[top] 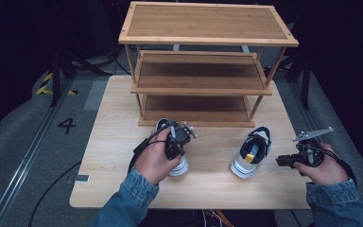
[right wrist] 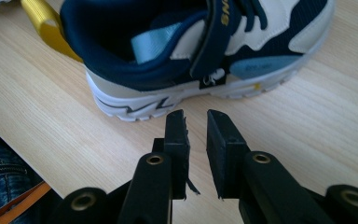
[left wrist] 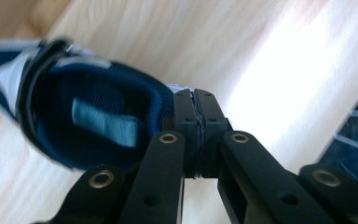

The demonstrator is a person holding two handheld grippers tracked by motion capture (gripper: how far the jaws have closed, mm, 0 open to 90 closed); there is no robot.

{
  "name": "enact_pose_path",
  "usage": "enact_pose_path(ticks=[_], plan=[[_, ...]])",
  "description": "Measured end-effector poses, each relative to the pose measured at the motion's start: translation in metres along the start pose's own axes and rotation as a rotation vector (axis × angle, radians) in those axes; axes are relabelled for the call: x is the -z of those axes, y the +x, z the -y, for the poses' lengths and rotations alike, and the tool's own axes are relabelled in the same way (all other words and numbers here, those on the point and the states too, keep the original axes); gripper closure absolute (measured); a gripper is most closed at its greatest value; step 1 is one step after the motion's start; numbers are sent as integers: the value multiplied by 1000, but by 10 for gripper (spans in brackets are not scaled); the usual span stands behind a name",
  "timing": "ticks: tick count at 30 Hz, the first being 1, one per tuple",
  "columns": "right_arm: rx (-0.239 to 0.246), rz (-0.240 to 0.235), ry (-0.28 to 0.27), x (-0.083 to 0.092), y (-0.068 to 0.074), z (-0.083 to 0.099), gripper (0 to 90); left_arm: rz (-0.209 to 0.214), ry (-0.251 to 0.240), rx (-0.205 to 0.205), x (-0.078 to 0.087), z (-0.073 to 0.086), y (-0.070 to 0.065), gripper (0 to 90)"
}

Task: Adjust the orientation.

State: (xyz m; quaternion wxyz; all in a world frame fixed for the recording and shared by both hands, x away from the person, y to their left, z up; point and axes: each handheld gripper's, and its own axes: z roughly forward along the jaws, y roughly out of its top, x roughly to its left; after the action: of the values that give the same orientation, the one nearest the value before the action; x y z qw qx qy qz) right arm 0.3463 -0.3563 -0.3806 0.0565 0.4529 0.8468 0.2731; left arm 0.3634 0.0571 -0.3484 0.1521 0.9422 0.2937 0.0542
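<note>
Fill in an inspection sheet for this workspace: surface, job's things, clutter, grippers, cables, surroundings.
Surface: light wooden table, bare apart from the items below.
Job's things: three-shelf wooden rack at the far side, all shelves empty; left shoe and right shoe upright in front of it, apart.
Clutter: nothing seen.
Grippers: left gripper over the left shoe, jaws pressed together at its collar; whether they pinch fabric is unclear. Right gripper beside the right shoe, jaws slightly apart, holding nothing.
Cables: black cable loops from the left gripper; another runs over the floor at left.
Surroundings: grey floor, dark stands, a "4" marking at left.
</note>
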Motion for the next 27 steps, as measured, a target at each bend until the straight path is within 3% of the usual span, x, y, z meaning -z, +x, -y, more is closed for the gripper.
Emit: enact_pose_path(ticks=[4, 9, 10, 11, 16, 20, 22, 26, 27], plan=[[22, -10, 0, -5, 2, -8, 792, 20, 40, 36, 5, 22, 5, 893], [33, -17, 8, -9, 4, -12, 791, 56, 24, 54, 6, 31, 9, 882], [36, -19, 9, -9, 5, -13, 791, 78, 5, 56, 7, 31, 9, 839], [36, -20, 5, -9, 5, -13, 789, 101, -14, 63, 9, 31, 9, 741], [26, -17, -1, -6, 3, -9, 783, 62, -16, 55, 19, 32, 10, 537], [20, -14, 1, -4, 1, -6, 781, 52, 24, 94, 16, 34, 19, 418], [19, -11, 2, -4, 1, -4, 778, 50, 51, 107, 9, 34, 22, 409], [17, -12, 3, -4, 2, -1, 775, 99, 144, 112, -10, 31, 26, 427], [16, -11, 3, -4, 1, 0, 774, 108, 144, 105, -15, 30, 28, 428]])
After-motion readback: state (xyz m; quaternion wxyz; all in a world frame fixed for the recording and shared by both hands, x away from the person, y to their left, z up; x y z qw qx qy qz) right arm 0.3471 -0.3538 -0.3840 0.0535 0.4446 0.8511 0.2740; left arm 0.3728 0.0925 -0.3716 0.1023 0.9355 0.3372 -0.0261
